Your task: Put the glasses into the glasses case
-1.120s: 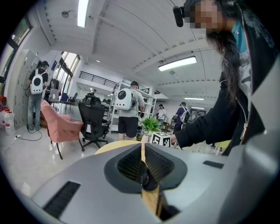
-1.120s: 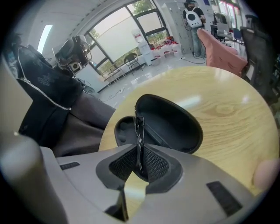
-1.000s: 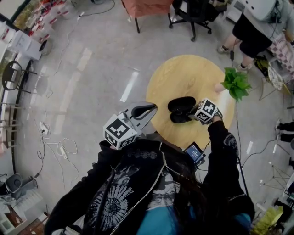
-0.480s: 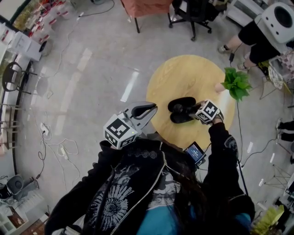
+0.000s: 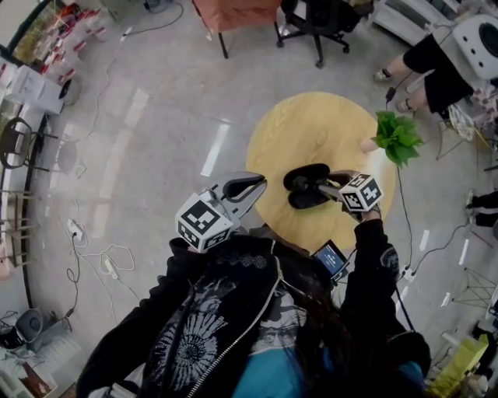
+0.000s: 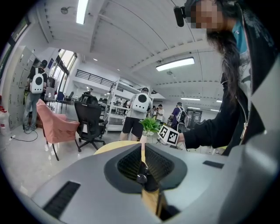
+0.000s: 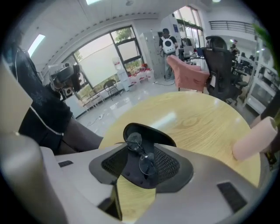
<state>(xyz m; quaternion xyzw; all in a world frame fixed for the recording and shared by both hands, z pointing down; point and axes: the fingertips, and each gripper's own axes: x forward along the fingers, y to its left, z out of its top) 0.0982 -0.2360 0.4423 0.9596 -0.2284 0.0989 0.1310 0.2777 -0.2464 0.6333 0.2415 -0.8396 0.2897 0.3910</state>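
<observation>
A black glasses case (image 5: 306, 187) lies open on the round wooden table (image 5: 311, 128). In the right gripper view the glasses (image 7: 141, 153) rest inside the case (image 7: 131, 171), its lid (image 7: 151, 133) raised behind them. My right gripper (image 5: 326, 187) hovers just right of and above the case, pointing steeply down at it, jaws open and holding nothing. My left gripper (image 5: 254, 186) stays near my body at the table's left edge, jaws together and empty; in its own view the left gripper (image 6: 142, 151) faces across the table (image 6: 109, 146).
A green plant (image 5: 398, 138) in a pale pink pot (image 7: 256, 140) stands at the table's right edge. A phone (image 5: 330, 259) sits near my lap. A person (image 5: 447, 58) stands beyond the table, with an office chair (image 5: 315, 19) at the far side.
My right gripper has opened, lifted and drawn back to the right from the case, leaving the glasses in it. The left gripper has kept still.
</observation>
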